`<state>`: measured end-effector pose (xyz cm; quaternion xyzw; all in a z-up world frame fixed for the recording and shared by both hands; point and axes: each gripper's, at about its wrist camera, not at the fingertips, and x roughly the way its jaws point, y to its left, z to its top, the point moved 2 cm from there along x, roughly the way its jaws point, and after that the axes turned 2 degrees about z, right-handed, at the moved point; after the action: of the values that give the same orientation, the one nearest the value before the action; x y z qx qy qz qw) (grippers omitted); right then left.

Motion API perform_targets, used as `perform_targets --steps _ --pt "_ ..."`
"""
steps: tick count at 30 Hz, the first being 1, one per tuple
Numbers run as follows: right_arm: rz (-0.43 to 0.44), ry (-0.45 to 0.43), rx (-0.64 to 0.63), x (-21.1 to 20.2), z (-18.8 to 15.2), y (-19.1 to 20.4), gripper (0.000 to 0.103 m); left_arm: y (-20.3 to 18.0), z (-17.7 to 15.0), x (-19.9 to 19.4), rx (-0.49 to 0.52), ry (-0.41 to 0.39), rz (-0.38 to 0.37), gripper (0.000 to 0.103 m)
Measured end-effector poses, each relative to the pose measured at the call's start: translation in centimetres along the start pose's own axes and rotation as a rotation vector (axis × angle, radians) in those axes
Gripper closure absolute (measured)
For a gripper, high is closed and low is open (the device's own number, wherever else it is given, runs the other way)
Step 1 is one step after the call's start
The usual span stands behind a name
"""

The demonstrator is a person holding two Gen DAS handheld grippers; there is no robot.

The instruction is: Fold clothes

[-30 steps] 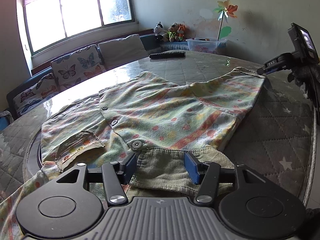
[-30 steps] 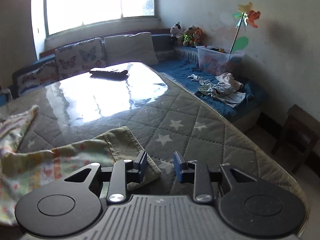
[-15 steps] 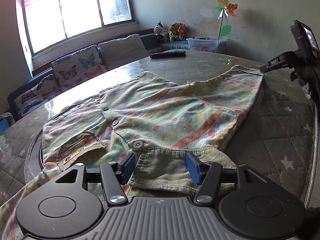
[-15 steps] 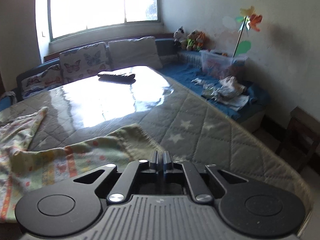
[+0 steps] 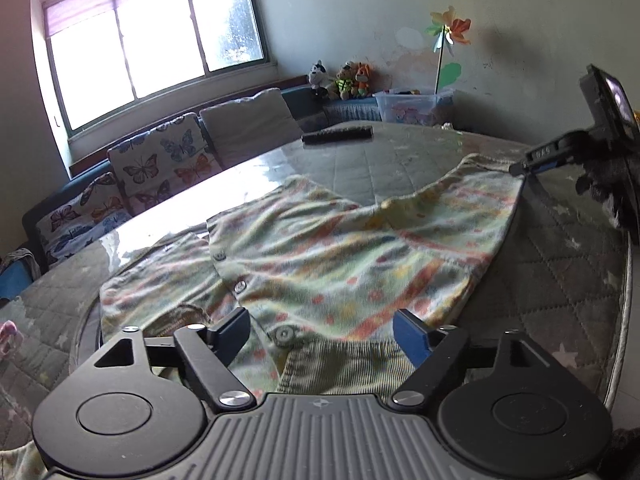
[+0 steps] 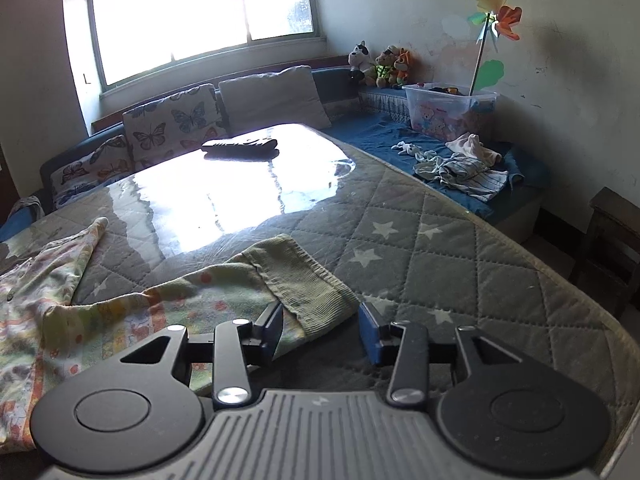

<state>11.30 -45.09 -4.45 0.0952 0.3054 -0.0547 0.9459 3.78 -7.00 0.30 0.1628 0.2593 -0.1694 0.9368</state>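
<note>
- A small patterned garment (image 5: 328, 256) lies spread on the quilted, star-printed table cover (image 5: 560, 280), under a glossy clear sheet.
- In the left wrist view its long axis runs from the near left to the far right, with one sleeve (image 5: 472, 196) reaching toward the far right edge of the table.
- The fabric is pale green and yellow with orange and red stripes and dots; a row of round buttons (image 5: 282, 334) runs down the front placket.
- A ribbed olive collar (image 5: 344, 364) sits at the near edge, right in front of the left gripper (image 5: 322, 330).
- The left gripper's jaws are spread wide, one on each side of the collar and gripping nothing.
- In the right wrist view a sleeve ends in a ribbed olive cuff (image 6: 304, 276), pointing toward the far right, lying flat on the cover.
- The right gripper (image 6: 322, 326) has its jaws spread, with the near end of the cuff between them; neither pad clearly presses the cloth.
- The cloth looks soft and a little rumpled, with a raised fold along the sleeve.
- A dark flat object (image 6: 240, 147) lies at the far side of the table, well apart from the garment.
- Butterfly-print cushions (image 6: 176, 124) line the bench under the window (image 6: 200, 16).
</note>
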Motion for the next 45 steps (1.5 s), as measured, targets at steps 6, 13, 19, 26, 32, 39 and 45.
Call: perform_targets --steps 6,13,19,26,32,39,45 --pt "-0.030 -0.017 -0.029 0.4 -0.2 0.7 0.083 0.0 1.4 1.1 -0.001 -0.003 0.033 0.010" --pt "0.010 -0.047 0.029 -0.5 0.7 0.5 0.097 -0.4 2.8 3.8 -0.001 0.039 0.059 0.009" --pt "0.070 -0.091 0.045 -2.5 2.7 0.9 0.098 -2.5 3.2 5.4 0.046 0.061 0.009 0.009" --pt "0.157 -0.158 0.015 -5.4 5.4 3.0 0.098 -5.1 3.7 7.4 0.103 0.101 -0.022 0.009" --pt "0.261 -0.218 -0.063 -7.7 7.9 7.0 0.098 -5.6 3.3 7.4 0.104 0.096 -0.020 0.009" --pt "0.407 -0.234 -0.190 -8.3 8.9 14.1 0.098 -1.3 2.6 3.3 -0.017 0.027 0.041 0.009" --pt "0.544 -0.199 -0.297 -7.8 7.9 21.6 0.099 3.9 0.3 0.1 -0.127 0.020 0.166 0.009"
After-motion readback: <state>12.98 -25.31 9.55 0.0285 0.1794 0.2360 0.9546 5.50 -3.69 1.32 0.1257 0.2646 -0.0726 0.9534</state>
